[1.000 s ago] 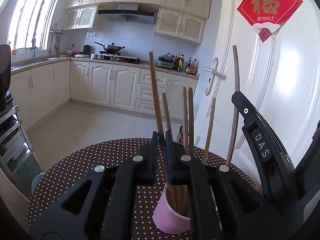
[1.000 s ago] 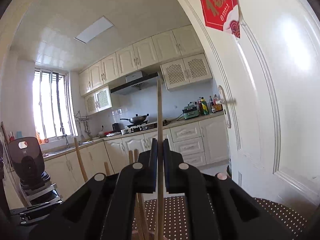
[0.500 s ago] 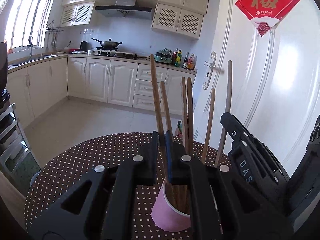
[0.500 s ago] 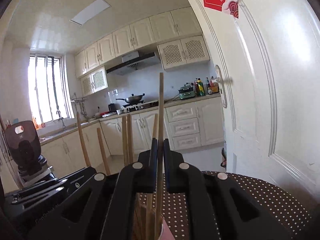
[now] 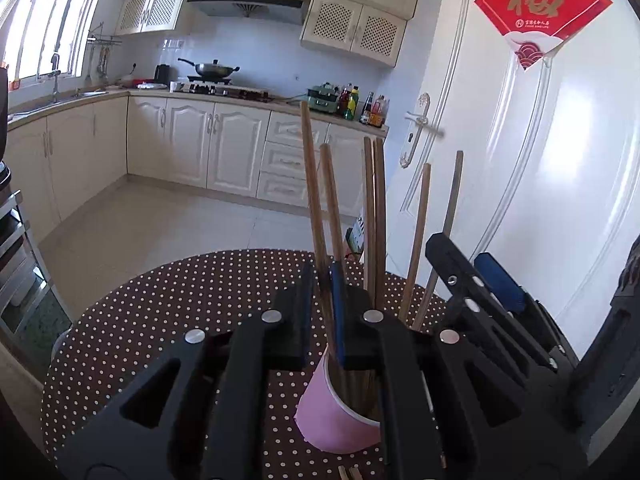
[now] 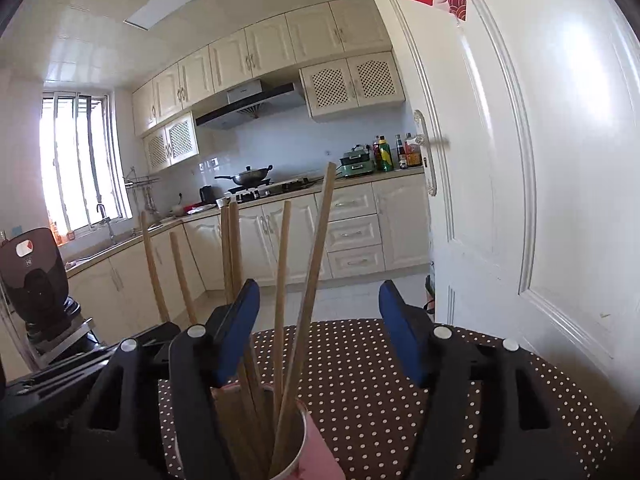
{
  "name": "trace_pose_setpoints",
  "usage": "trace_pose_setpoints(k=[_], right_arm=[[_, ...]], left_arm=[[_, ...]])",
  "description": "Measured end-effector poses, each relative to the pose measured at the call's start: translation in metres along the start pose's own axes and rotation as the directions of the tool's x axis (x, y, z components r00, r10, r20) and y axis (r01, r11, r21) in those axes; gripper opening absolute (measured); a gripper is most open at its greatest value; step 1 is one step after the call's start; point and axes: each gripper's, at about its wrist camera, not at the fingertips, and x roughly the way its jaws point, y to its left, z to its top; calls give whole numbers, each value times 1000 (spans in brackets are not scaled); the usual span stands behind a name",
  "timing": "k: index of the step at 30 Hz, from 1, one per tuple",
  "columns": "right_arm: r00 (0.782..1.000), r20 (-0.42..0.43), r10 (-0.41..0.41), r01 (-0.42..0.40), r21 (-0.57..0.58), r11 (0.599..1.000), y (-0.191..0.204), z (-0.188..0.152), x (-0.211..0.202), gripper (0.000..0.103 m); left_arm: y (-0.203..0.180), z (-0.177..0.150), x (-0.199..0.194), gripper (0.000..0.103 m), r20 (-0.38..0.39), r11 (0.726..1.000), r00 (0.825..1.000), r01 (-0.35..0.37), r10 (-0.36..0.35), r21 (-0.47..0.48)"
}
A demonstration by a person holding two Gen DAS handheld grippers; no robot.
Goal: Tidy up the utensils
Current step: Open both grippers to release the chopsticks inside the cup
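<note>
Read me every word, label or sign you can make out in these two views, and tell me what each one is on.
"福": large gold character on the red diamond poster on the white door.
Small white print under that character: too small to read.
Bottle labels on the counter: too small to read.
Logo on the dark appliance at left in the right wrist view: blurred, unreadable.
Box on the floor beyond the table: dark marks, unreadable.

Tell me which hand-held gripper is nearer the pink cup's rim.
Too close to call. The left hand-held gripper is shut on a chopstick just above the pink cup; the right hand-held gripper, jaws opening, straddles the chopsticks above the rim.
</note>
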Motion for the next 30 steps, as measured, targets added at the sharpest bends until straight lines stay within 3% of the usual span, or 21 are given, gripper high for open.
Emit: trace_pose_setpoints(k=[6, 9, 13, 20, 30], right_arm=[[1000, -6, -19, 19, 4, 1000, -4, -1, -5, 69], [999, -31, -17, 18, 45, 999, -15, 1, -4, 72], [997, -70, 10, 0, 134, 991, -30, 5, -9, 78], [999, -19, -27, 29, 130, 991, -33, 4, -27, 82], [999, -29, -37, 41, 142, 989, -37, 1, -27, 86]], left_arm=[[0, -2, -2, 13, -12, 1000, 1000, 10, -10, 11], [2, -2, 0, 24, -44, 999, 998, 41, -40, 8], [5, -1, -5, 54, -35, 999, 998, 50, -50, -9], [-3, -2, -11, 54, -27, 996, 996, 82, -81, 38], [-6, -3, -15, 62, 12, 997, 999, 44, -45, 62]])
